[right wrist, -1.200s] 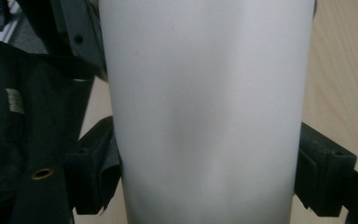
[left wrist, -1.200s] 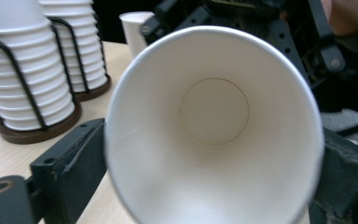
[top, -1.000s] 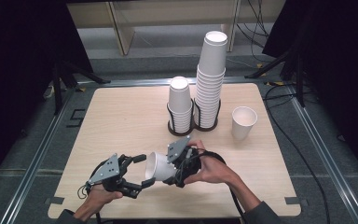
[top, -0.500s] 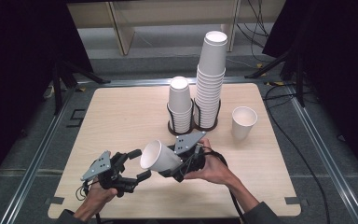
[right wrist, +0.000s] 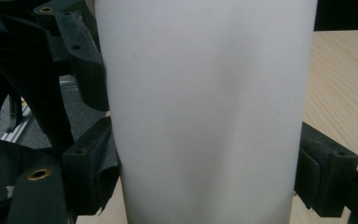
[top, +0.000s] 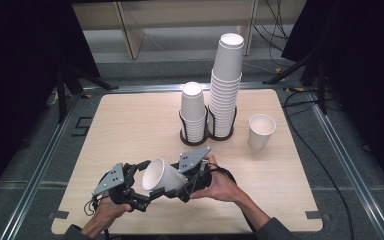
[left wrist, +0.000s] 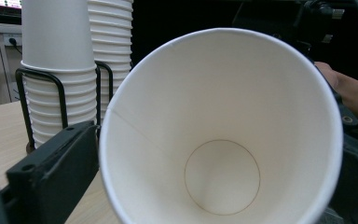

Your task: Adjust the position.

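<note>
Your right hand-held gripper [top: 182, 186] clamps the paper cup [top: 161, 176] by its sides, tilted above the tabletop [top: 130, 125], mouth toward your left hand-held gripper [top: 141, 182], whose jaws have just been opening and now stand wide around the rim.

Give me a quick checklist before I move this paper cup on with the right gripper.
1. Right gripper clamps the paper cup: ok.
2. Left gripper has just been opening, its jaws off the cup's rim: ok.
3. Cup undented: ok, no crease seen.
4. Short stack and tall stack upright in the wire holder: ok.
5. Lone cup upright on the table: ok.
</note>
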The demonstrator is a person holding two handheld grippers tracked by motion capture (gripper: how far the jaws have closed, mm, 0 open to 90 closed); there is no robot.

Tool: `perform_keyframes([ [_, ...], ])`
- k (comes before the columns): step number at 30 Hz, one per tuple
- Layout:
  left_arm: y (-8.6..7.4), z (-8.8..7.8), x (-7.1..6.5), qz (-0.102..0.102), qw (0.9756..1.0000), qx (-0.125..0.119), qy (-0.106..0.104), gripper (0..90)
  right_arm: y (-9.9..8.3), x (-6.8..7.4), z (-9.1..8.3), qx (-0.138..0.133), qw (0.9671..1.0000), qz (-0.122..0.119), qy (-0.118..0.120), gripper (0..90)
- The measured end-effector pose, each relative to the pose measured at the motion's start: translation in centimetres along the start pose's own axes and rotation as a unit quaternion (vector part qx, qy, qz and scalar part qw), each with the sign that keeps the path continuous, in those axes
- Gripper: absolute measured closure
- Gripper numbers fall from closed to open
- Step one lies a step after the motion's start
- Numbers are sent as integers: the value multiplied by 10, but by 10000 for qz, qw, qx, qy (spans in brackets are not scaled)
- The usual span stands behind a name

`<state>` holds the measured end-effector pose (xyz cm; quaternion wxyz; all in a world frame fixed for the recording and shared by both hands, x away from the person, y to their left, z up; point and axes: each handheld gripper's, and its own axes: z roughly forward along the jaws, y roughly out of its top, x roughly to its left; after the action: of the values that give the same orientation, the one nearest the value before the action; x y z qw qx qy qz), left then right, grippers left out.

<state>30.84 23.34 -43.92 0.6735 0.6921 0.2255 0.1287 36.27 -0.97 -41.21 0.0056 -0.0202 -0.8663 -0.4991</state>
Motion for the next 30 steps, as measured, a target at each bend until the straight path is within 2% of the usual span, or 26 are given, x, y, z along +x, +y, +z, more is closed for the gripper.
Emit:
perform_keyframes([
  [2,0,0,-1,18,10000,11,-65,43,0,0,3,15,10000,-60,-18,200],
  [3,0,0,-1,40,10000,18,-59,56,0,1,4,30,10000,-8,1,200],
  [8,3,-2,1,-45,9998,14,-191,103,-2,0,6,11,10000,-54,-4,198],
  [11,4,-2,0,28,9998,45,-189,126,-3,0,6,12,10000,-37,-29,191],
  [13,5,-2,-1,90,9998,90,-171,134,-3,1,6,85,9999,77,2,180],
  [19,7,-4,1,183,9996,179,-73,141,-3,1,3,166,9997,22,-197,156],
  [20,7,-4,1,229,9994,260,-45,141,-3,1,2,178,9996,29,-217,158],
  [22,7,-3,0,198,9993,327,-29,141,-2,1,2,258,9992,-20,-290,157],
  [23,6,-2,1,258,9990,358,-45,141,-1,2,2,310,9990,-39,-308,157],
  [24,7,-2,0,319,9984,463,-20,141,-1,3,2,308,9990,-54,-304,158],
  [30,6,0,-3,417,9969,664,-82,141,0,6,12,581,9978,-155,-290,162],
])
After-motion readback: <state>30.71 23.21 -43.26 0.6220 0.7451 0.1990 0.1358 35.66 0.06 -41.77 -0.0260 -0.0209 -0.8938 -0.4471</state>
